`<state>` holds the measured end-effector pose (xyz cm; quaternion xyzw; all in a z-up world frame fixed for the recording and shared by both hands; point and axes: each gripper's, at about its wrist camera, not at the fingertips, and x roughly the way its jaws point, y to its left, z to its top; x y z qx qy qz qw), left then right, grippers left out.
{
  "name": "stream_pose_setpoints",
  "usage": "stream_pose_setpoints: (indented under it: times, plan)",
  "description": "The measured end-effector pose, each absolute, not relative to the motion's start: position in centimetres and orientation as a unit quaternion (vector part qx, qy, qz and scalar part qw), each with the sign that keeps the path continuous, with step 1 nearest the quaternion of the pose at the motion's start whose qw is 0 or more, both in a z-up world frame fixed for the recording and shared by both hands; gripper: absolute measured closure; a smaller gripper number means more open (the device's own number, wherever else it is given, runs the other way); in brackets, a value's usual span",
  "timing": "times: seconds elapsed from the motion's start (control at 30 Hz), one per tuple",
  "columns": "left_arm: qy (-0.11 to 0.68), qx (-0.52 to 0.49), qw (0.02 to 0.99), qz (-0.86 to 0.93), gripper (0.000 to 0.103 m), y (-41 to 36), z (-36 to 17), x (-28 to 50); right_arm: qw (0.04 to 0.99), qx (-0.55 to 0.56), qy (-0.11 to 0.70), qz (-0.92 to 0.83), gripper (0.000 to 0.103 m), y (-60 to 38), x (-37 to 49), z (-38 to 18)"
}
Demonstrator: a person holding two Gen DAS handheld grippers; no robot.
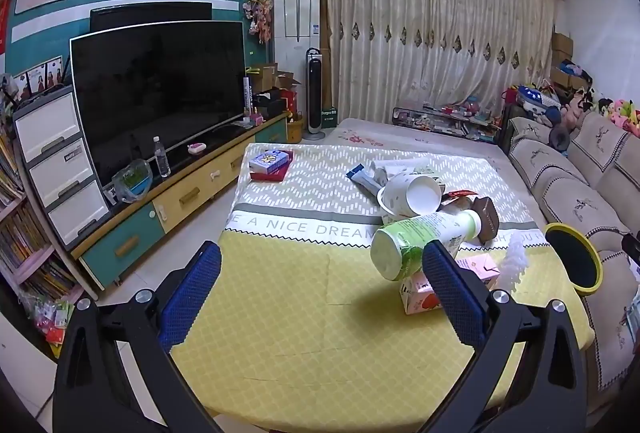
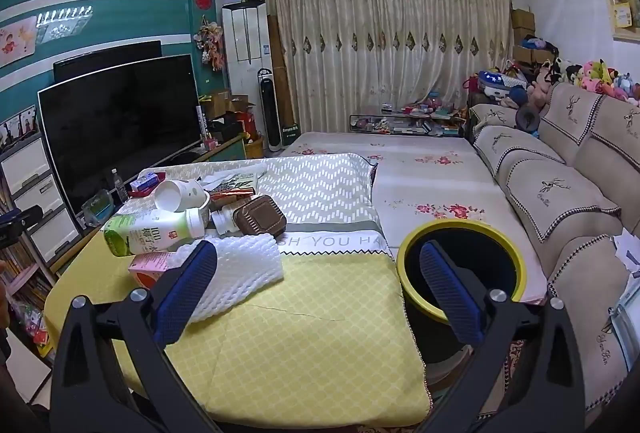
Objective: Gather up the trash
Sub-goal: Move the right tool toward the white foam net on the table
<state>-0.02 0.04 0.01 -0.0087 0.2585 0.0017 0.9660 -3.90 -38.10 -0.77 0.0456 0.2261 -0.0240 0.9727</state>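
Lying on its side, green bottle (image 1: 420, 237), cap toward brown box (image 1: 489, 219)

Yellow lattice tablecloth (image 2: 304, 333), yellow-rimmed black bin (image 2: 460, 233), green-white bottle (image 2: 152, 231)

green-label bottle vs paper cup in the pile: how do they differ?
The green-label bottle is capped and closed; the paper cup is open, its white inside showing. The bottle is long, with a green and white label; the cup is shorter and wider, white with small dark spots. The bottle lies nearer the grippers, propped on a pink carton; the cup sits behind it. Both lie on their sides in one heap.
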Motion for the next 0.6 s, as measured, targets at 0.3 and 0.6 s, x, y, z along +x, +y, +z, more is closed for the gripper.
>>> stream_pose_setpoints:
  times: [0.3, 0.6]
  plan:
    - [0.259, -0.014, 0.966, 0.005, 0.004, 1.5, 0.2, 0.0, 0.972, 0.049, 0.228, -0.022, 0.006, -38.7, -3.9, -0.4]
    - [0.26, 0.001, 0.965, -0.007, 0.004, -0.7, 0.2, -0.1, 0.972, 0.051, 0.228, -0.023, 0.006, -38.4, -3.6, -1.0]
